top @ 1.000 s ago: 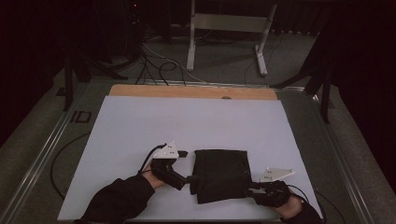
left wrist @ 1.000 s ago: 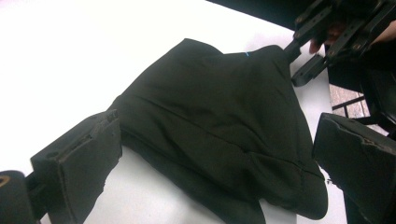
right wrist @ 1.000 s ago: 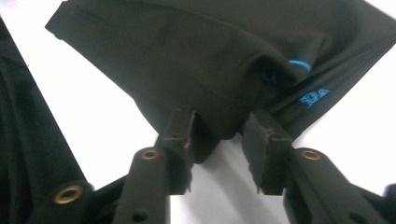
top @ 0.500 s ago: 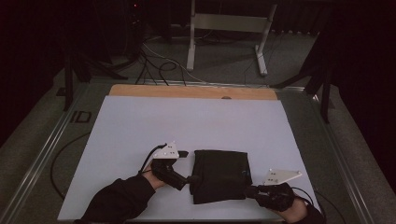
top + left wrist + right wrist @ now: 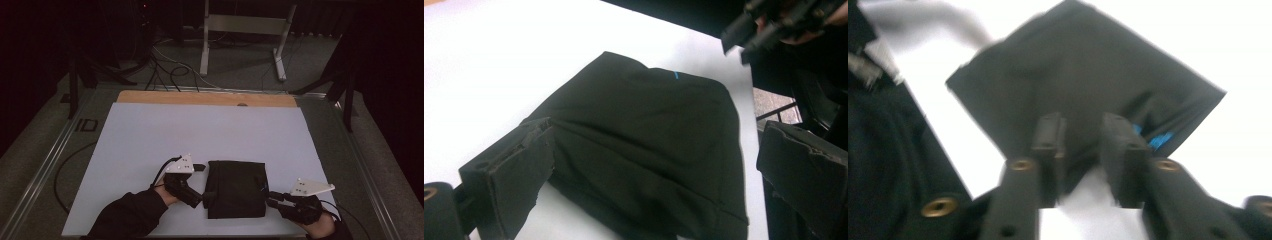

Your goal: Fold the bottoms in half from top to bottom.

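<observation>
Tool in the right hand (image 5: 1079,132) sits at the near right edge of a folded black cloth (image 5: 236,188), its two jaws standing a narrow gap apart with a corner of the cloth between them; they have just been closing and then easing a little wider, and whether the pads press the fabric I cannot tell. A small blue tag (image 5: 1160,140) shows on the cloth just beside that tool. The left tool (image 5: 649,165) has its jaws spread wide across the cloth's left side, open. The cloth lies flat on the white surface (image 5: 150,135), near its front edge, between both hands.
</observation>
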`<state>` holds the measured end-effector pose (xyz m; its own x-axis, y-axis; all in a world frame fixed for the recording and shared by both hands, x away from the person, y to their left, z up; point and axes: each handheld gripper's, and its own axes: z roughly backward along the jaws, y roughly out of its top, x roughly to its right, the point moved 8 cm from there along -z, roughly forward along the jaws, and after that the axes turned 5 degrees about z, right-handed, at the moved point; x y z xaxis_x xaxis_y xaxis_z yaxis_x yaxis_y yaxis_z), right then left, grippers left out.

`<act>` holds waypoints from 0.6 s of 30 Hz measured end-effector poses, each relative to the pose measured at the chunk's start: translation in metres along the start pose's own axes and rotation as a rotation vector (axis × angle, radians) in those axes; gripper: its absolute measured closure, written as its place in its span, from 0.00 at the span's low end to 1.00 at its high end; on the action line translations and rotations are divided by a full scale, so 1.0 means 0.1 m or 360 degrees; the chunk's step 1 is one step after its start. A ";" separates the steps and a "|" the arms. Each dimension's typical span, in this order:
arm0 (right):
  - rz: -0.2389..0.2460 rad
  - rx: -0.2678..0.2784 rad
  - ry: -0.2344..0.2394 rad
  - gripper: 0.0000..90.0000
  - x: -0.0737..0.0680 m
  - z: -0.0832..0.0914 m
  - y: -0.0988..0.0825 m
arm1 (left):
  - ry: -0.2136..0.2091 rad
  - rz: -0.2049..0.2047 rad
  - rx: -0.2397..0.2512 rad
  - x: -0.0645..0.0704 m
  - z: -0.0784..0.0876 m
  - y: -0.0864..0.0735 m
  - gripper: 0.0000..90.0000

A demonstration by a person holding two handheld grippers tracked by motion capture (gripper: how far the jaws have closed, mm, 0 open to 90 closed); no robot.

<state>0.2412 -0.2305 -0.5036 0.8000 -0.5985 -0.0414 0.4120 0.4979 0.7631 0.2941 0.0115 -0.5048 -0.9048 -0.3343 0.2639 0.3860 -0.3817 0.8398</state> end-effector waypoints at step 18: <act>0.0040 -0.0054 0.0009 1.00 -0.06 -0.33 -0.05 | -0.0211 -0.0108 -0.0230 0.42 -0.25 -0.23 0.75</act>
<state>0.2489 -0.2089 -0.5280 0.8129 -0.5818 -0.0261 0.4060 0.5339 0.7417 0.2513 -0.0150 -0.5251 -0.9417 -0.1906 0.2772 0.3364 -0.5225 0.7835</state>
